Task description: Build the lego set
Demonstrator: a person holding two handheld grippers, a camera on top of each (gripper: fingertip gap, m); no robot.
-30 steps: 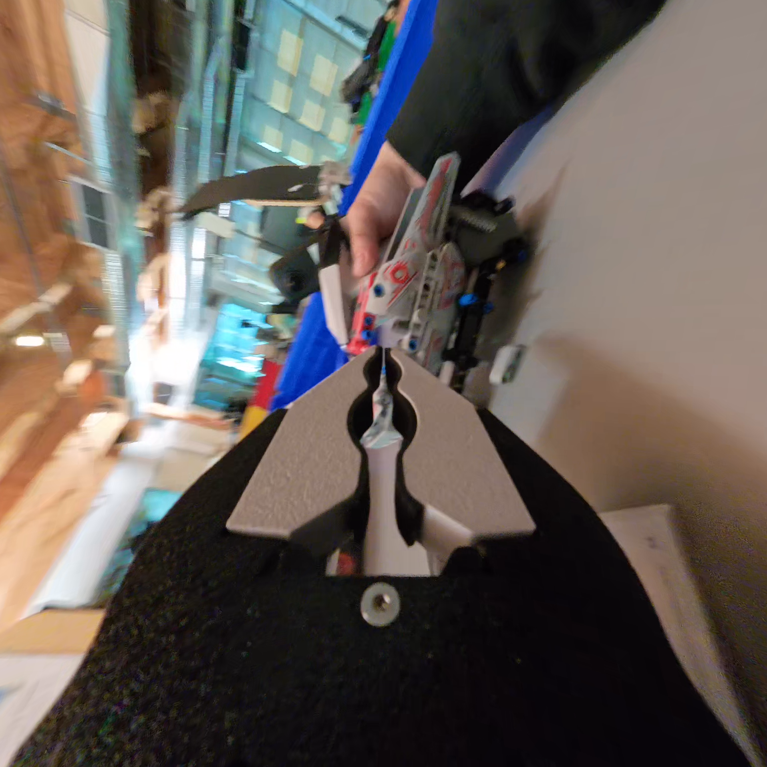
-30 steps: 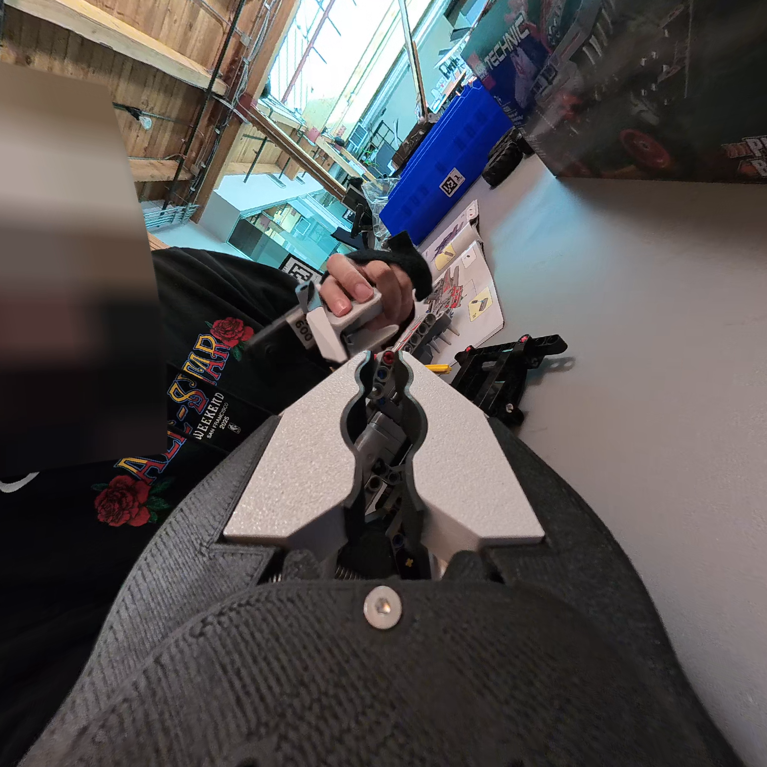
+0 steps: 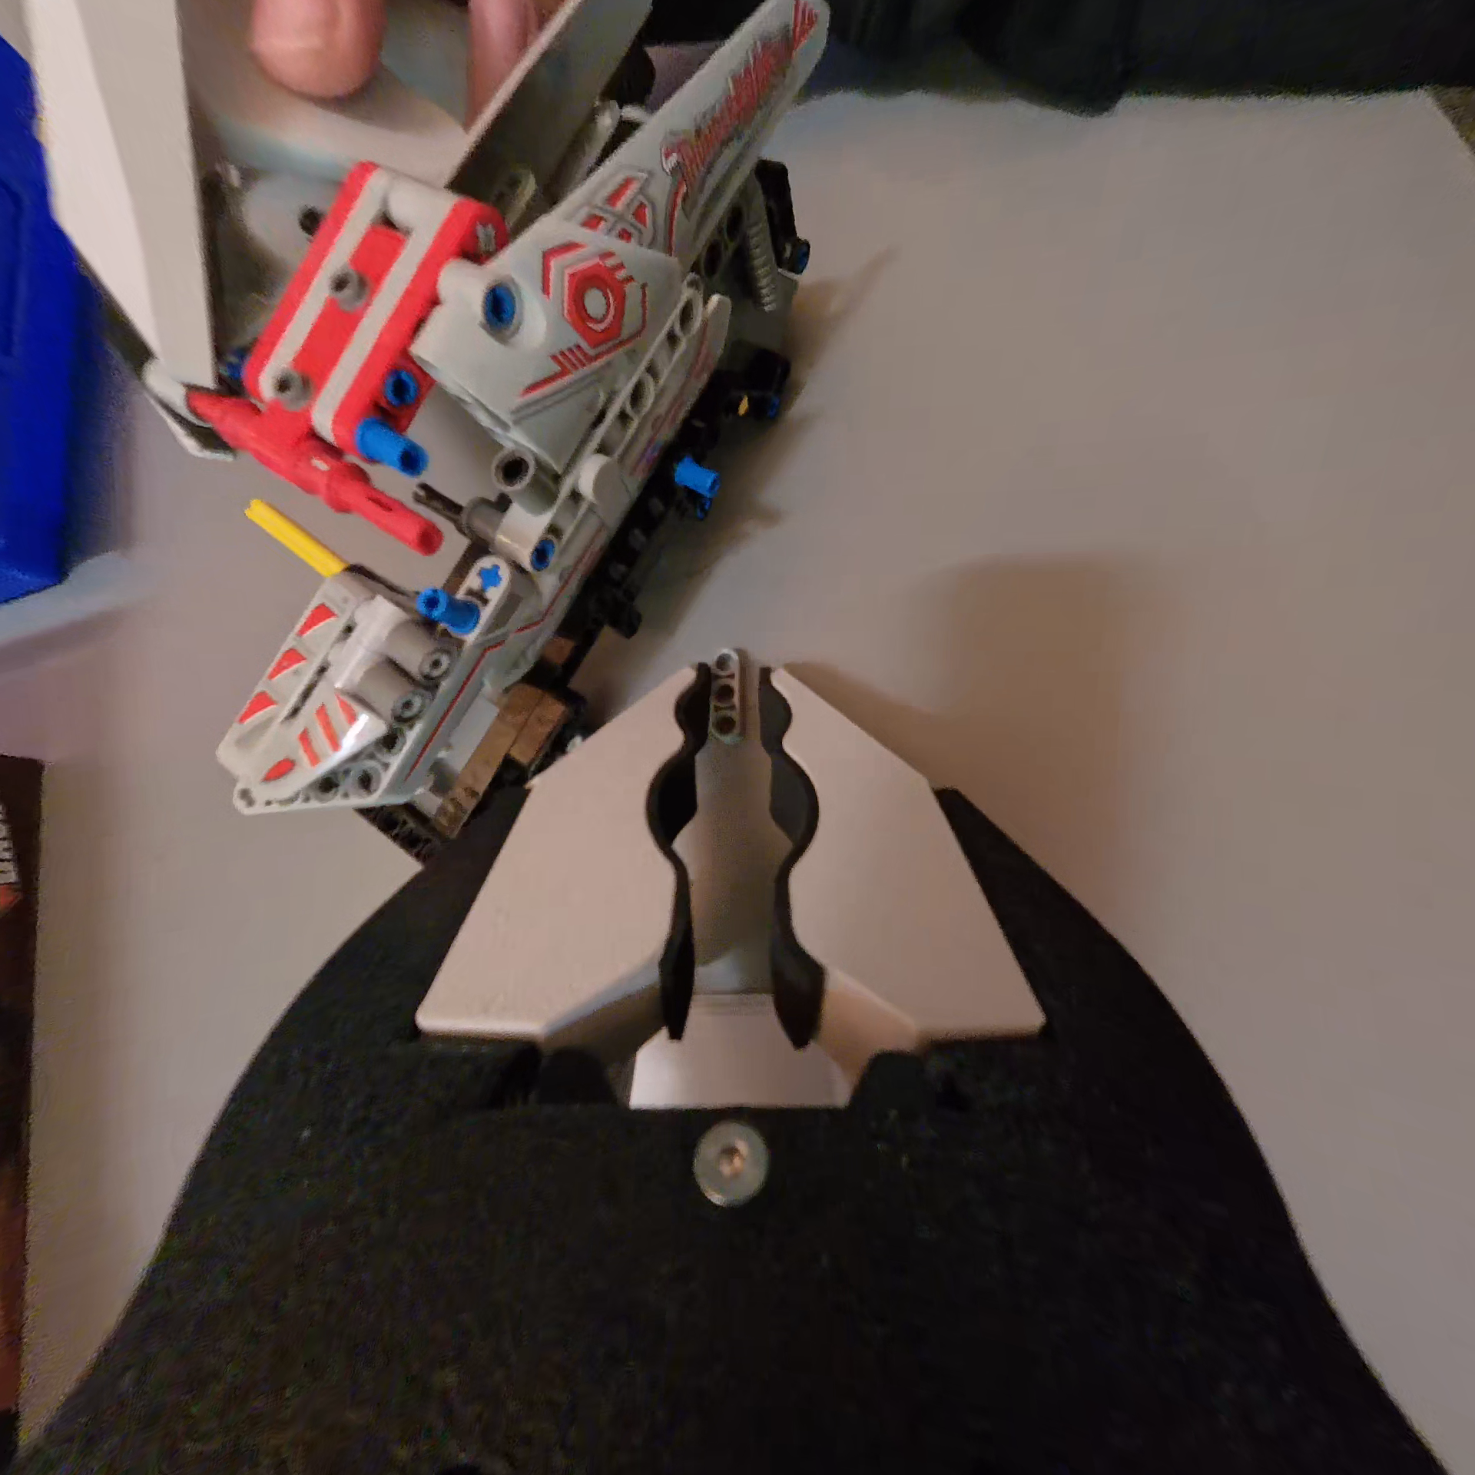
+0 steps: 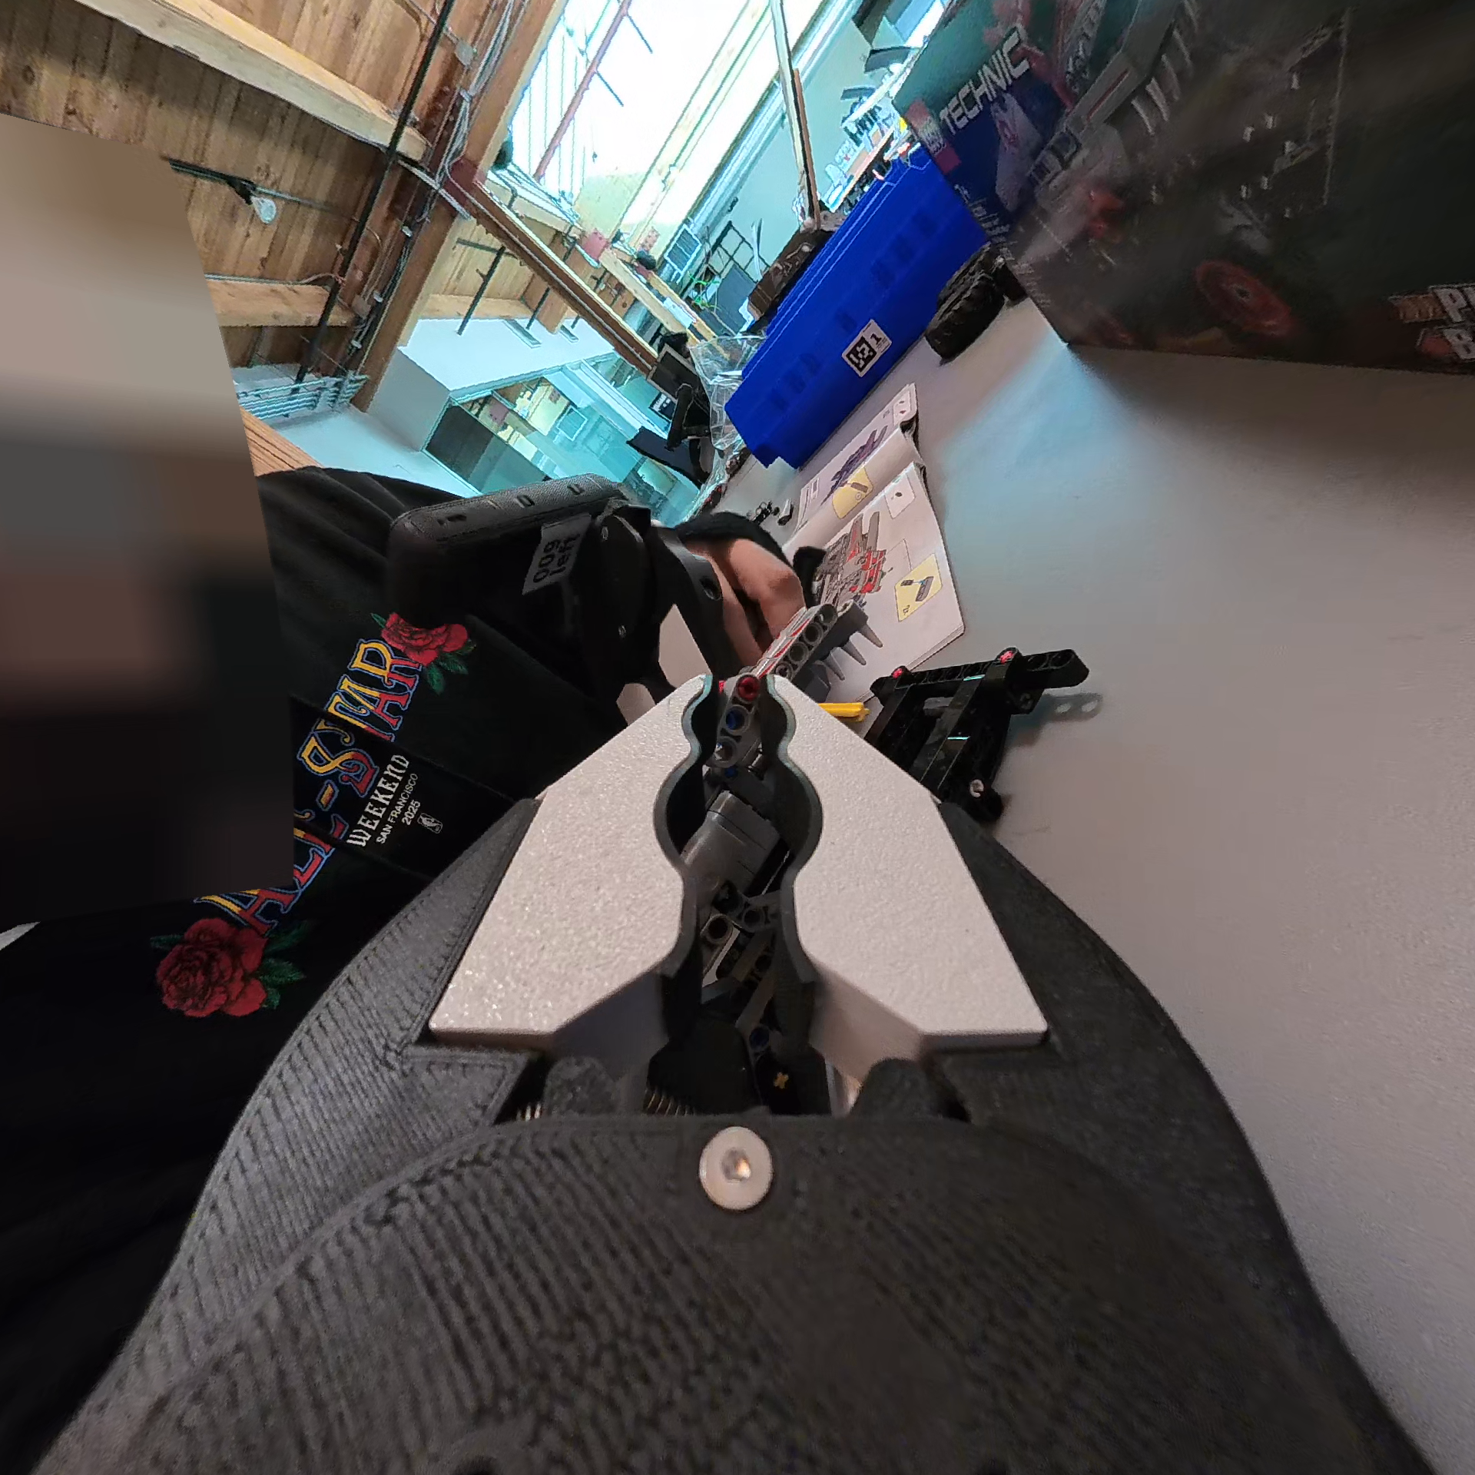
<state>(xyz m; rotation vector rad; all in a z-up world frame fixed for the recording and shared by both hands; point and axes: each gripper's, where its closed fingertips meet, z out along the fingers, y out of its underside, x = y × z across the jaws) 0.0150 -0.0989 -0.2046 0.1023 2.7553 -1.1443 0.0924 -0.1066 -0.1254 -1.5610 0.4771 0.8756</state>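
In the left wrist view, my left gripper is shut on a slim grey lego piece with holes at its tip. It is held just above the grey table. The grey, red and blue lego model hangs tilted up and to the left of it, apart from the held piece. A white finger of the right gripper clamps the model's far end. In the right wrist view, my right gripper is shut on that model. The left gripper's black body shows beyond it.
A black lego frame and a yellow axle lie on the table by an open instruction booklet. A blue bin, black wheels and the set's box stand farther back. A person in a black top sits at left.
My left gripper has turned to face down at the table and come much closer to the model, which now fills the upper left of its view. My right gripper has held still.
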